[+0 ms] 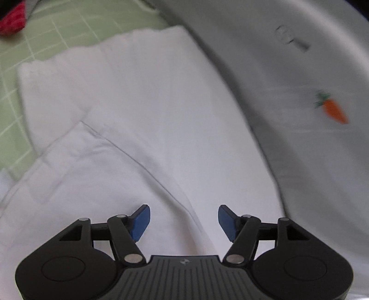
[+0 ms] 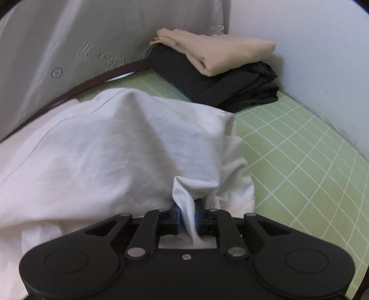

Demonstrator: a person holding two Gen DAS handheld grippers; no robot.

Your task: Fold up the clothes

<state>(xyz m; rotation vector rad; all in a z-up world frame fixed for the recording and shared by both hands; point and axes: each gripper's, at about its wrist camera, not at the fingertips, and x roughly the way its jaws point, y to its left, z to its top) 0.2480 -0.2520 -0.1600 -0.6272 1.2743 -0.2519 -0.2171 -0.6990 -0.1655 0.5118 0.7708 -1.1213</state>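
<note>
The right gripper point(image 2: 187, 215) pinches a fold of the white garment point(image 2: 110, 150) on the green grid mat point(image 2: 299, 161) — the left gripper point(image 1: 184, 217) hangs spread above the cloth, gripping nothing.

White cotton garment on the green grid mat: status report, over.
Left claw open above white cotton garment. Right claw shut on its bunched edge. Folded beige-and-black clothes stack sits clear.

A green mat point(image 2: 299, 147) with white squares covers the bench. A grey cloth point(image 1: 299, 69) with a small orange carrot point(image 1: 333, 110) on it hangs along one edge. A white wall point(image 2: 311, 57) meets the far corner. Something red point(image 1: 12, 20) lies at another corner.
</note>
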